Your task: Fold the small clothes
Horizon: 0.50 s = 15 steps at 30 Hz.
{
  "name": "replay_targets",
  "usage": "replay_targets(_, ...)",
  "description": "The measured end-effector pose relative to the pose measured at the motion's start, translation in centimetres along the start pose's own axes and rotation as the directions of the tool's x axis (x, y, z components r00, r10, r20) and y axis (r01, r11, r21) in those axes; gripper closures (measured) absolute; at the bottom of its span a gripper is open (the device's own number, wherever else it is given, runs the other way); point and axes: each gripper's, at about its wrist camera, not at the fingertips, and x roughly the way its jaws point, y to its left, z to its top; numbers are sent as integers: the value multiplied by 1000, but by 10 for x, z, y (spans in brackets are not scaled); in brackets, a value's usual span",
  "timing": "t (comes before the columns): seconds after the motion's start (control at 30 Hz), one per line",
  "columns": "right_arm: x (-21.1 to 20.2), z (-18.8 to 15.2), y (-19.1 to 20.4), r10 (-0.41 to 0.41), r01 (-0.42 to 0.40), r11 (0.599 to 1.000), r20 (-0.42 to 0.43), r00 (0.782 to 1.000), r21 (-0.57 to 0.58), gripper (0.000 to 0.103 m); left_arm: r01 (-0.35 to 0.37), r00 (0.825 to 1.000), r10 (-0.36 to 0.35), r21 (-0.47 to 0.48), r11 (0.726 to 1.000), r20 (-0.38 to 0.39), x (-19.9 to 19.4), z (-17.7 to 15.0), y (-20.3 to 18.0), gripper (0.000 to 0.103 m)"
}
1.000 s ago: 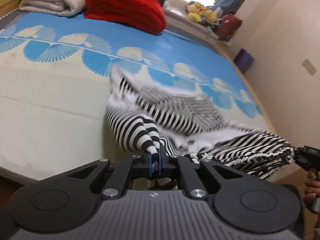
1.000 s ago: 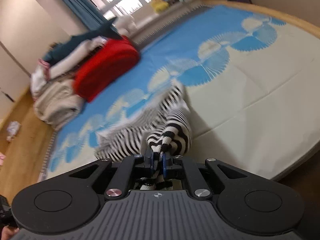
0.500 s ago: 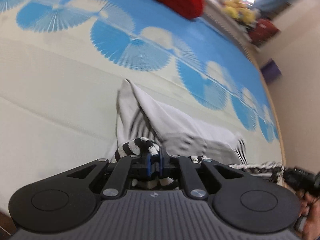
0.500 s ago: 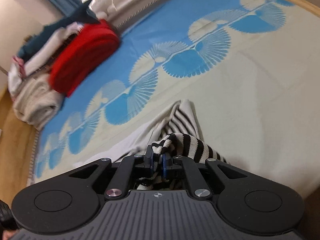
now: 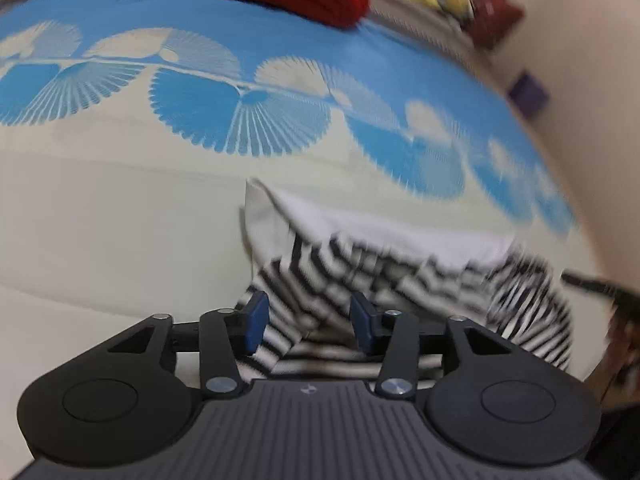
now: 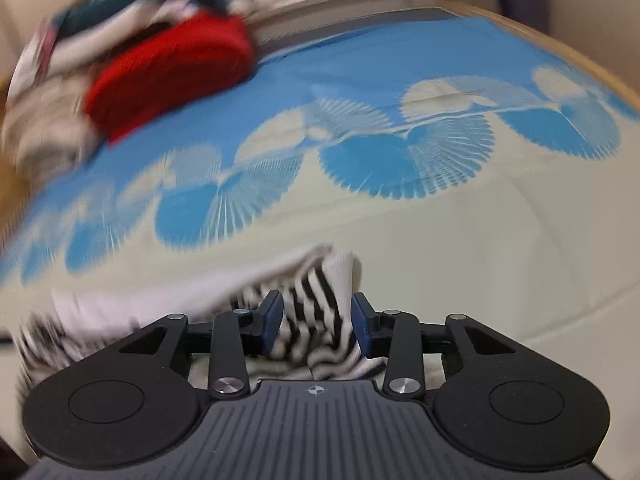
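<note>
Both grippers released — left gripper [image 5: 306, 322] and right gripper [image 6: 316, 322] fingers spread, straddling opposite ends of the black-and-white striped knit garment [image 5: 400, 272] lying crosswise on the bed [image 5: 100, 240]

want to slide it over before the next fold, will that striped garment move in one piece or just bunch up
The striped garment is probably floppy: it lies creased and doubled over on the bed cover. Pushed, it would likely bunch. It looks thin, so probably light.
</note>
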Motion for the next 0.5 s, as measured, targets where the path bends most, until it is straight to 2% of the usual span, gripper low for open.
replay_targets(0.07,8,-7,9,4,-8,996,-45,999,-87,64,-7,1000,7,45,999,-5,4,-6,-8,43)
replay_targets(0.13,11,-9,21,2,-10,982,-39,999,-188,57,-5,1000,4,83,996,10,7,-9,-16,29)
replay_targets(0.17,14,-10,26,0,-8,974,-36,999,-225,51,-13,1000,11,103,995,15,10,-9,-20,28)
replay_targets(0.2,17,-12,30,-9,-2,966,-41,999,-259,50,-29,999,27,124,992,16,14,-9,-24,28)
replay_targets(0.37,39,-13,52,-67,47,917,-37,997,-397,52,-112,994,108,176,978,29,39,2,-38,28)
replay_targets(0.43,45,-11,55,-76,57,908,-31,997,-415,57,-134,991,129,180,975,37,46,7,-41,37)
replay_targets(0.47,49,-8,56,-81,61,907,-30,996,-416,68,-137,991,133,177,975,35,49,9,-41,43)
replay_targets(0.5,51,-6,56,-72,52,910,-33,997,-411,79,-122,992,120,174,977,26,51,12,-41,69)
